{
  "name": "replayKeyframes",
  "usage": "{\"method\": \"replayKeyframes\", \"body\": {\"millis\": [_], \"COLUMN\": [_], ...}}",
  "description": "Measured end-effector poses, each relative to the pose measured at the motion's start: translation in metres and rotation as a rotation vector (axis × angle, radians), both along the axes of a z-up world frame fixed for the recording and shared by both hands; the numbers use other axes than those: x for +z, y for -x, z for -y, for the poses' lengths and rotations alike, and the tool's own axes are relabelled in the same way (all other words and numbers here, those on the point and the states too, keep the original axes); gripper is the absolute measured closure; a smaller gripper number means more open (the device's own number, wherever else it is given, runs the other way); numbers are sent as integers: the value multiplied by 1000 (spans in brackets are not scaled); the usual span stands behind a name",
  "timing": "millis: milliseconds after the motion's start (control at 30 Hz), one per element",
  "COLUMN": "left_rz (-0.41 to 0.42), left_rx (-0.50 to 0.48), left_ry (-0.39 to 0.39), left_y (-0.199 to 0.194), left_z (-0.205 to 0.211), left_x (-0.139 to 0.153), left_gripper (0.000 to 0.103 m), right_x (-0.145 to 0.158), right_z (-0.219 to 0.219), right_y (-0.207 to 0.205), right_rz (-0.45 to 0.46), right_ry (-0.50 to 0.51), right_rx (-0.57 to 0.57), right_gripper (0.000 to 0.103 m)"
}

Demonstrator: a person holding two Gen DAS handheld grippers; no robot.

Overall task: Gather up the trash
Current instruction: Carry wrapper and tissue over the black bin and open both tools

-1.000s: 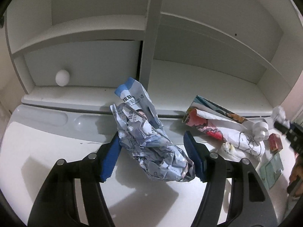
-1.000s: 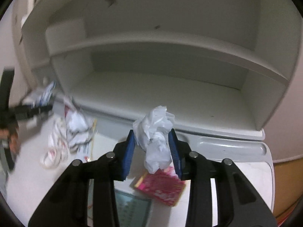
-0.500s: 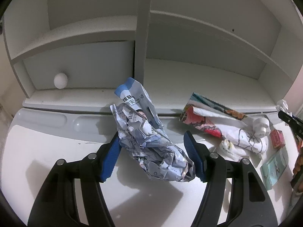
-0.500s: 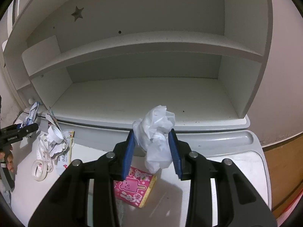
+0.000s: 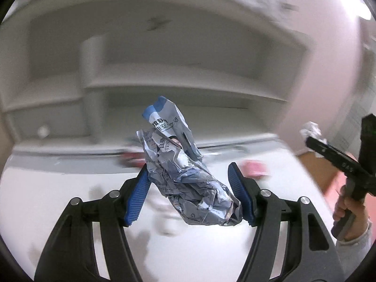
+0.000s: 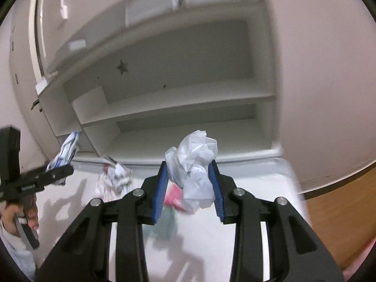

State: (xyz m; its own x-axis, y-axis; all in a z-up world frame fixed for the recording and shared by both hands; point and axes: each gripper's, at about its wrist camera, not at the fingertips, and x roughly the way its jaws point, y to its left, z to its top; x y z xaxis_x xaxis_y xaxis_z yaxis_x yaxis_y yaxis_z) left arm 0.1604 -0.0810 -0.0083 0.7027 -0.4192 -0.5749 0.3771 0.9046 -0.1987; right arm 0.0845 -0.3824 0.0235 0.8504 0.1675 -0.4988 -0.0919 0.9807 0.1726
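Note:
My left gripper (image 5: 189,178) is shut on a crumpled blue-and-white printed paper wrapper (image 5: 185,174), held up above the white desk (image 5: 47,199). My right gripper (image 6: 189,178) is shut on a crumpled white plastic bag (image 6: 195,171), also raised above the desk. Each gripper shows in the other's view: the right one with its white bag at the far right of the left wrist view (image 5: 312,131), the left one with its wrapper at the far left of the right wrist view (image 6: 65,152).
More trash lies on the desk: a crumpled printed paper (image 6: 115,176), a pink packet (image 6: 174,197) and a greenish card (image 6: 162,225). A white shelf unit (image 6: 178,94) stands at the back. A wooden floor (image 6: 340,206) shows beyond the desk's right edge.
Both grippers have risen and pulled back from the shelf with their trash still held. The views tilted up and are motion blurred. The left view swung toward the right.

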Motion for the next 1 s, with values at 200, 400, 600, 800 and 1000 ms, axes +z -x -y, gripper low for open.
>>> {"method": "replayKeyframes", "body": {"millis": [200, 400, 600, 800, 1000], "left_rz": [21, -188, -572, -786, -724], "left_rx": [-482, -964, -989, -872, -877], "left_ry": [88, -30, -310, -506, -439], "left_y": [109, 238, 268, 255, 258], "left_z": [144, 279, 343, 370, 378], "left_x": [30, -51, -254, -400, -384], "left_gripper": [38, 38, 38, 38, 25], "right_x": [26, -74, -263, -386, -403], "right_z": [93, 189, 235, 232, 230], "right_y": [159, 279, 342, 346, 337], "right_rz": [30, -259, -557, -758, -739], "right_ry": [49, -58, -415, -574, -690], "right_rx": [-242, -531, -652, -684, -700], "right_gripper": [68, 68, 68, 69, 53]}}
